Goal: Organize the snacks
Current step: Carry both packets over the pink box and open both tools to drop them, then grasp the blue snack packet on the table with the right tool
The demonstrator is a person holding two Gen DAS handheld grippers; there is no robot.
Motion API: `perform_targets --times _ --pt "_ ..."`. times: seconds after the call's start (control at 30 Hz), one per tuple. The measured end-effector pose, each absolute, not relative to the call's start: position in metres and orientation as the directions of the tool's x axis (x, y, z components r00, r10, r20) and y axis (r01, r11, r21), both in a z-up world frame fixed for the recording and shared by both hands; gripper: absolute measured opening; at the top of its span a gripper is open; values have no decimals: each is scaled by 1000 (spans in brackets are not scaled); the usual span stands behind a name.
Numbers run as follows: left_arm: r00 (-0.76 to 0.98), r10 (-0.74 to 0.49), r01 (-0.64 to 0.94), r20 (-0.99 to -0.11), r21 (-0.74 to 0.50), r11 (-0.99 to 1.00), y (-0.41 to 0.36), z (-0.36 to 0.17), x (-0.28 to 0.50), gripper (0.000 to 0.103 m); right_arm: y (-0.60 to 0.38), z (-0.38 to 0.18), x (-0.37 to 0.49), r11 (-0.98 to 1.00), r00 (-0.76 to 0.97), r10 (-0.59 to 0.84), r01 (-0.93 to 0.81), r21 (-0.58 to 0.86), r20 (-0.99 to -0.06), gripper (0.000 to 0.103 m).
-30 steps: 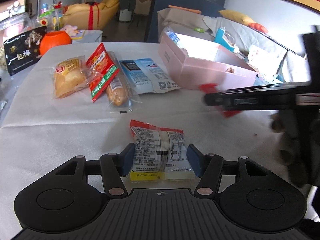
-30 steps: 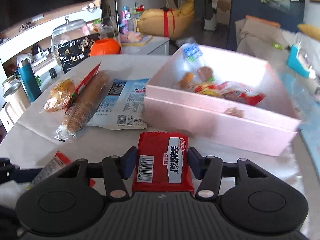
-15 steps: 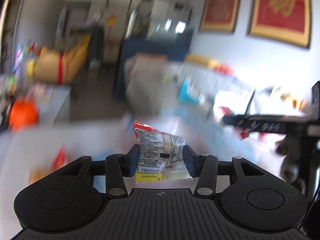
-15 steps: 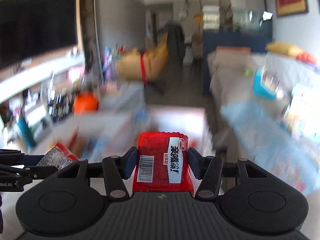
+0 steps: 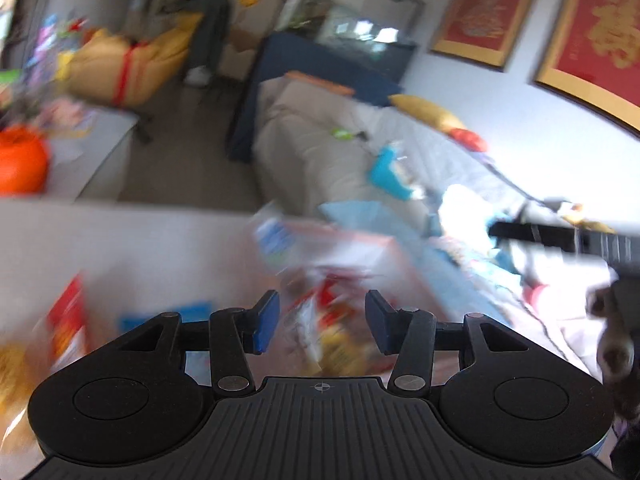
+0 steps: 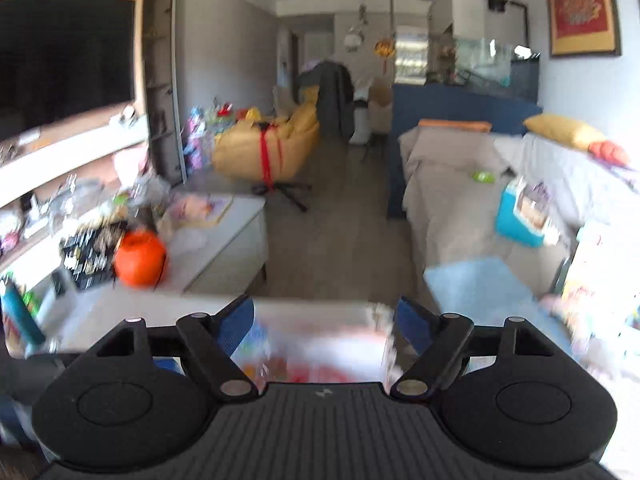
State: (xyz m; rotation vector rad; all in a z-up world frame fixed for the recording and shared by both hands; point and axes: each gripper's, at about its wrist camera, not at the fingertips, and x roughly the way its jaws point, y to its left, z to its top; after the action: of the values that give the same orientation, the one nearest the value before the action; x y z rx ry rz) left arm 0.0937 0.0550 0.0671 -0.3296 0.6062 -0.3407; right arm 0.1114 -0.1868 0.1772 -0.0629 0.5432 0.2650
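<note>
Left wrist view: left claw (image 5: 320,322) over the pink box (image 5: 394,256), blue pads apart; a blurred snack packet (image 5: 320,332) sits in the gap, but it is too smeared to tell whether the pads touch it, or its long axis. Only this view shows loose snacks on the white desk (image 5: 120,240) at lower left – a red packet (image 5: 66,328) and a yellow one (image 5: 10,364), both blurred – plus the right claw's black finger (image 5: 560,236) jutting in from the right edge. Right wrist view: right claw (image 6: 324,328) with jaws opening, nothing gripped; the pink box (image 6: 320,344) lies blurred below and between the pads, packets inside unreadable. Only this view shows the side shelf at left and the low white table (image 6: 224,236). Orange pumpkin-shaped pot (image 6: 140,258) beyond the desk, grey sofa (image 6: 452,184) to the right – both well apart from the claws.
</note>
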Motion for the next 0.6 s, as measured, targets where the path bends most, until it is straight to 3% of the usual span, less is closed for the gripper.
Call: perform_targets --times 0.1,0.3,0.5,0.6 --pt "797 -327 119 -508 -398 910 81 61 73 52 -173 142 99 954 780 228 -299 -26 -583 79" --pt "838 -32 -127 -545 -251 960 125 51 24 52 -116 103 79 887 653 373 -460 47 -660 79" --pt "850 28 -189 -525 -256 948 157 35 -17 52 -37 102 95 833 612 421 -553 17 -670 79" --pt "831 -14 -206 -556 -331 921 180 16 -24 52 5 93 123 831 577 390 -556 5 -718 80"
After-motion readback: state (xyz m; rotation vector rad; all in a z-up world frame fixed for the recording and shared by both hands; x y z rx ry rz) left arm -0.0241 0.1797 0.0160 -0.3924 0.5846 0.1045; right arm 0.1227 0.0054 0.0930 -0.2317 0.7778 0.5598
